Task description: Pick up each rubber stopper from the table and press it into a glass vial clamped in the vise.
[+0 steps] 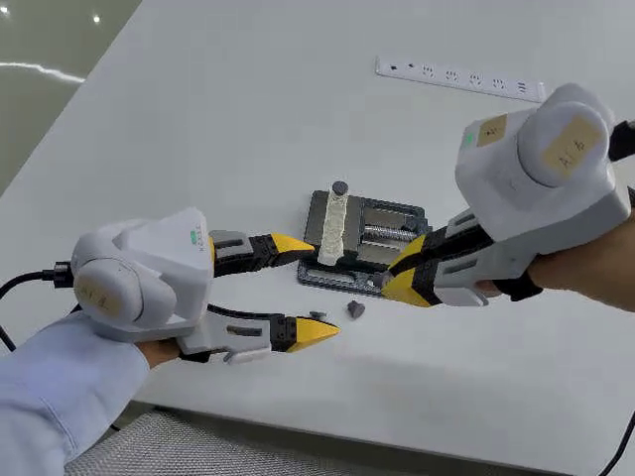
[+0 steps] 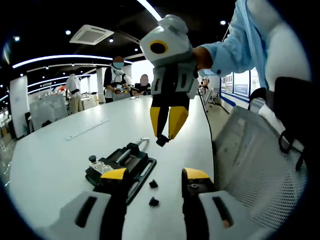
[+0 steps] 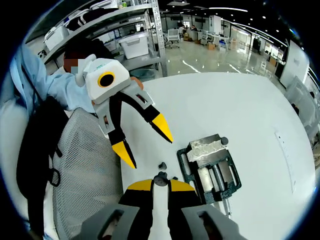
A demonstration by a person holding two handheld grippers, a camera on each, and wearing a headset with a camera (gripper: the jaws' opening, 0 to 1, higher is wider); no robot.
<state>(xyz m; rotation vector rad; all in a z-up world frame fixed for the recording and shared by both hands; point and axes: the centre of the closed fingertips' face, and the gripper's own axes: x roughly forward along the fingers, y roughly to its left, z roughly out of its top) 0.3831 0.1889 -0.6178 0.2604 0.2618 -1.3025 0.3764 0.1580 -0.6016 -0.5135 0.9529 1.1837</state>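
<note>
A black vise (image 1: 382,253) stands mid-table and clamps a row of glass vials (image 1: 333,226); the far vial carries a dark stopper (image 1: 340,187). Two loose rubber stoppers (image 1: 355,309) lie just in front of the vise. My right gripper (image 1: 394,281) hovers at the vise's near right corner, shut on a small dark stopper (image 3: 160,178), which also shows at its tips (image 2: 161,141). My left gripper (image 1: 310,288) is open, low on the left, its jaws either side of the vise's near left corner. The vise (image 2: 135,160) and loose stoppers (image 2: 153,184) lie ahead of it.
A white power strip (image 1: 458,78) lies at the table's far side. The table's near edge (image 1: 327,436) runs just below the grippers, with a grey mesh chair (image 2: 250,160) beyond it. People stand far back in the room.
</note>
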